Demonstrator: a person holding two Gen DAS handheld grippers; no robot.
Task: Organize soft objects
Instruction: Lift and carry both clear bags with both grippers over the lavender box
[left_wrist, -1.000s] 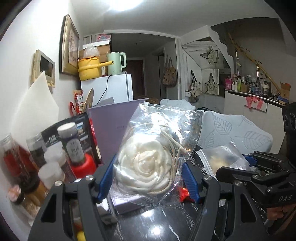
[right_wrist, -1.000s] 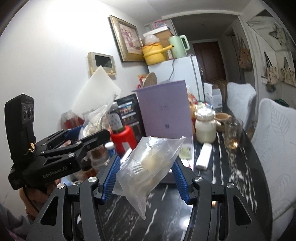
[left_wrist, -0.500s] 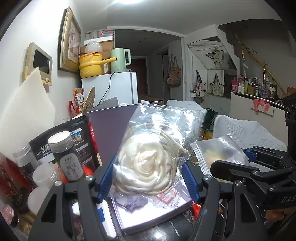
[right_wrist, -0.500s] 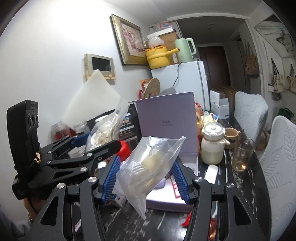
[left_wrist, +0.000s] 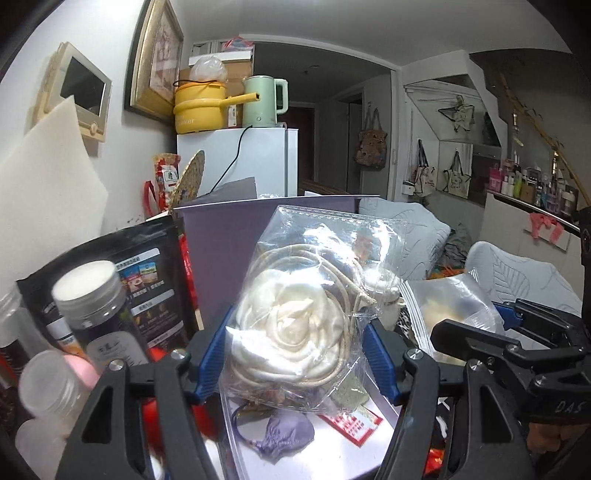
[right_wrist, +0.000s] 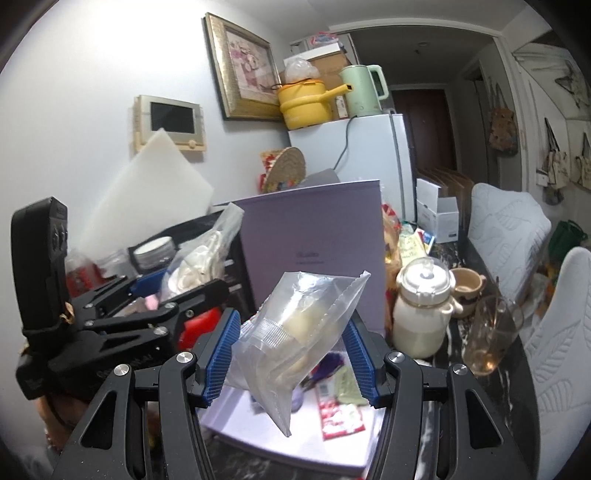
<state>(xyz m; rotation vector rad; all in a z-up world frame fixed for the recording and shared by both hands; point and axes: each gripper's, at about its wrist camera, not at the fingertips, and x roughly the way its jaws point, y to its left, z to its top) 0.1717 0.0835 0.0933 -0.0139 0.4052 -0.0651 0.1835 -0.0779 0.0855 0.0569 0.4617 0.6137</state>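
With left gripper (left_wrist: 295, 354) pinching the cream-bundle bag (left_wrist: 295, 325) and right gripper (right_wrist: 288, 354) pinching the pale-lump bag (right_wrist: 295, 332), lower both gently into the open lavender box (right_wrist: 288, 435)

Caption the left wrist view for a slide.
Left gripper holding a clear bag of cream fabric above the open lilac box.

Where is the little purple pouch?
The purple pouch lies in the open lilac box, seen low in the left wrist view, just below the bag of white cloth and left of a red packet.
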